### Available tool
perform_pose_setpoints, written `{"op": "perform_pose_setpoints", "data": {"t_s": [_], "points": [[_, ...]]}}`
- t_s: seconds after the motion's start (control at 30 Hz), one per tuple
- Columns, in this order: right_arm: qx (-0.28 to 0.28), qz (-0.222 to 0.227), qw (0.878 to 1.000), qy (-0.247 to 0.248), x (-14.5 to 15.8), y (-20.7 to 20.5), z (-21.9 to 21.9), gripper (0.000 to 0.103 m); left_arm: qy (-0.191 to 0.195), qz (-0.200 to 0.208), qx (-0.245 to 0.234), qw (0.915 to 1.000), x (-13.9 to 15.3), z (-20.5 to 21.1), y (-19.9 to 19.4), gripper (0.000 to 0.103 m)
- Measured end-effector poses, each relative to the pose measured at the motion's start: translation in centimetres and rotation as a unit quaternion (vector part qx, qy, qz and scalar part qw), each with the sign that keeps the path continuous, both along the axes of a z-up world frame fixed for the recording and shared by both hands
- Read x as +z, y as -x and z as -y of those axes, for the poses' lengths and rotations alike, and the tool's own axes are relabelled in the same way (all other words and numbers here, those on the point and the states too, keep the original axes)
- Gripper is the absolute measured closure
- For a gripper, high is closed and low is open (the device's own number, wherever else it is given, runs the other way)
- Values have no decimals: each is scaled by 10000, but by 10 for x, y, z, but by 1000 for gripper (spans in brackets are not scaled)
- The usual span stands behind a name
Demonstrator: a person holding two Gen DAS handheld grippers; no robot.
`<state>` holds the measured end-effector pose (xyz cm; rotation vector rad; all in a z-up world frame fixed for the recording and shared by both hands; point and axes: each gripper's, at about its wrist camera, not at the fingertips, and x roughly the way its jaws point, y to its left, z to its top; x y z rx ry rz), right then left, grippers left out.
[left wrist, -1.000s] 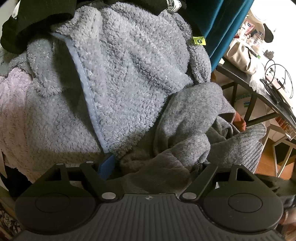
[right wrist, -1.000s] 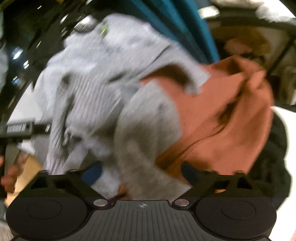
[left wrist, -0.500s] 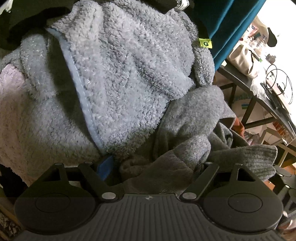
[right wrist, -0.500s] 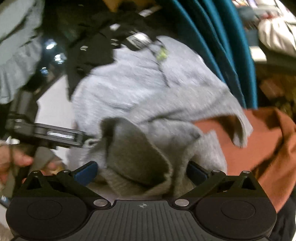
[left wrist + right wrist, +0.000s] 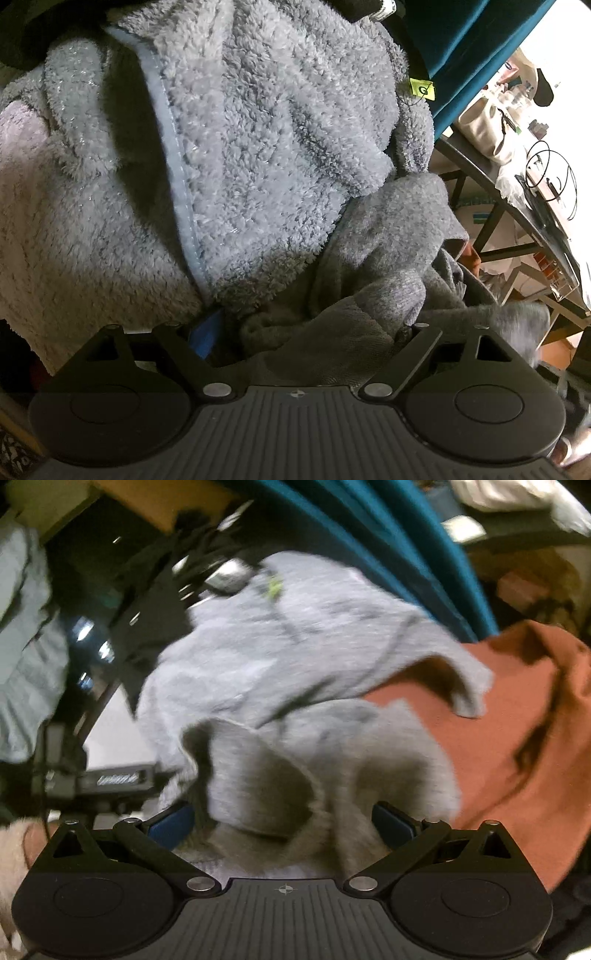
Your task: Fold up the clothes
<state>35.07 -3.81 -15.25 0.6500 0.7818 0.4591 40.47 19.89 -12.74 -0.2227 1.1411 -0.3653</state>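
Two claws work over one heap of clothes; what the heap lies on is hidden under it.

In the left wrist view, a fluffy grey fleece (image 5: 258, 147) fills the left and middle, with a pale blue trim (image 5: 177, 177) running down it. A grey knit garment (image 5: 388, 240) is bunched against the fleece's lower right edge. A yellow tag (image 5: 421, 88) sits at the fleece's upper right, next to a teal cloth (image 5: 461, 44). The left claw (image 5: 306, 332) stands wide and its jaws have just been opening, with a fold of the knit between them. One blue pad (image 5: 207, 332) shows beside the fleece trim. The other is buried in the knit, so I cannot tell whether the pads press on it.

The right wrist view is blurred. At its far left a hand (image 5: 22, 845) shows. The right claw (image 5: 282, 819) is spread as wide as it goes, its jaws having just been opening. A loose fold of the knit rises between the two blue pads, and neither pad presses it. A rust-orange cloth (image 5: 498, 757) lies to the right, partly under the knit.
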Motion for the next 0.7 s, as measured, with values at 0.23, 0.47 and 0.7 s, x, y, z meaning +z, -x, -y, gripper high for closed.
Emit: {"op": "perform_pose_setpoints", "data": {"t_s": [0.23, 0.47, 0.7], "points": [[277, -73, 9970, 716, 2, -14, -47, 1, -2, -75, 16, 10000, -1, 3, -5, 16], [351, -330, 9807, 1895, -7, -35, -73, 1, 179, -69, -23, 9998, -1, -3, -2, 16], [546, -478, 9681, 2398, -10, -41, -88, 30, 187, -51, -133, 9997, -1, -1, 4, 16]]}}
